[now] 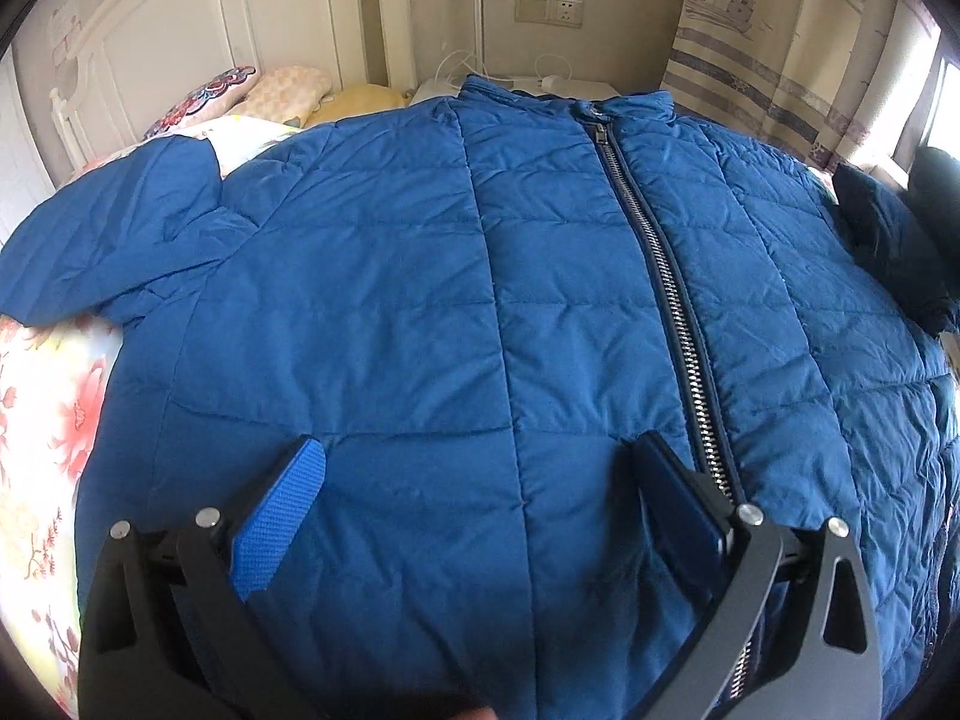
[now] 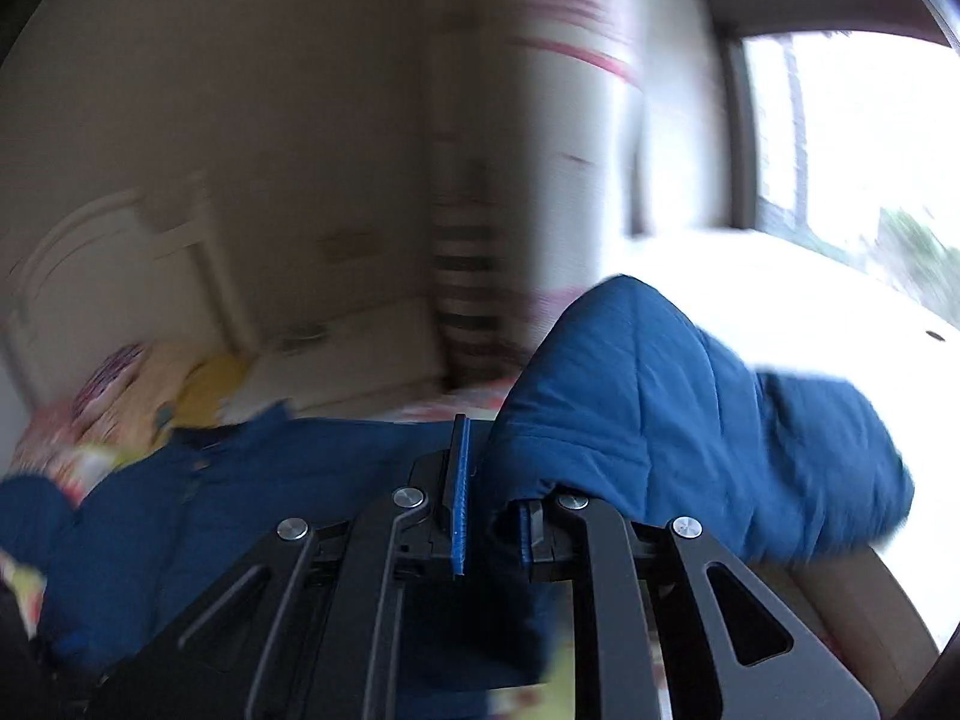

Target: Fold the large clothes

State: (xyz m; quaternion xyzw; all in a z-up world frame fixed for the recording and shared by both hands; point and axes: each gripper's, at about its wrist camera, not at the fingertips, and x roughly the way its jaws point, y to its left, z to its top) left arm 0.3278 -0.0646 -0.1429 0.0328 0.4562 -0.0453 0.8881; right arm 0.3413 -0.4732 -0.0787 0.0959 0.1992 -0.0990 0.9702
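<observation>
A blue quilted jacket (image 1: 480, 270) lies front up on the bed, its silver zipper (image 1: 672, 300) closed up to the collar. My left gripper (image 1: 477, 444) hovers over the lower front, open, with its blue-padded fingers (image 1: 282, 516) wide apart on either side of a quilted panel. The jacket's left sleeve (image 1: 120, 240) lies spread out to the side. In the blurred right wrist view, my right gripper (image 2: 489, 462) is shut on the jacket's other sleeve (image 2: 660, 408). That sleeve is raised and drapes over the right finger, hiding its tip. The jacket body (image 2: 240, 480) lies below to the left.
A floral bedsheet (image 1: 48, 420) covers the bed. Pillows (image 1: 288, 90) lie against a white headboard (image 1: 180, 18). Behind the collar stands a white nightstand (image 1: 576, 87) with cables, and a patterned curtain (image 1: 780, 48) hangs at the right. A bright window (image 2: 840, 150) is beside the bed.
</observation>
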